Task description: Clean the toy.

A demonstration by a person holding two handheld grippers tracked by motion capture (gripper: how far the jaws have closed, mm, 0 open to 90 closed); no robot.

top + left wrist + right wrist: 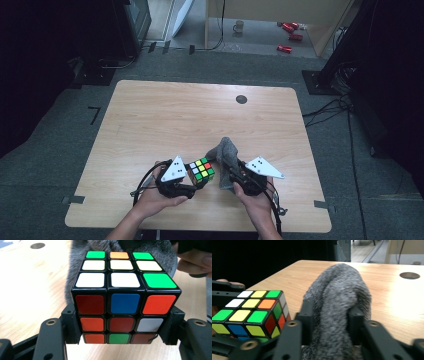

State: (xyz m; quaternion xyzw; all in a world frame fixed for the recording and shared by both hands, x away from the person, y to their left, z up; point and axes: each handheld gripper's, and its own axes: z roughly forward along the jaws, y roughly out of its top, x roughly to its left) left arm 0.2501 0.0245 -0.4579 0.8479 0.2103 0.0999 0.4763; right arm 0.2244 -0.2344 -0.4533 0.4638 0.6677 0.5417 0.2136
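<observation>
In the high view, a multicoloured plastic puzzle cube point(202, 171) is clamped by the left gripper point(192, 181); a grey fuzzy cloth point(226, 159) is pinched by the right gripper point(233, 175) — both above a pale wooden table point(165, 120) on grey floor. In the left gripper view, the cube's lower edge is cut off. In the right gripper view, the pads point(307, 322) are pressed into the cloth — its lower part is hidden.

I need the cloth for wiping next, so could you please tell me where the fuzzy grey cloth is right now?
In the high view, the fuzzy grey cloth is near the wooden table's front edge, between the right tool's jaws, just right of the multicoloured puzzle cube.
</observation>
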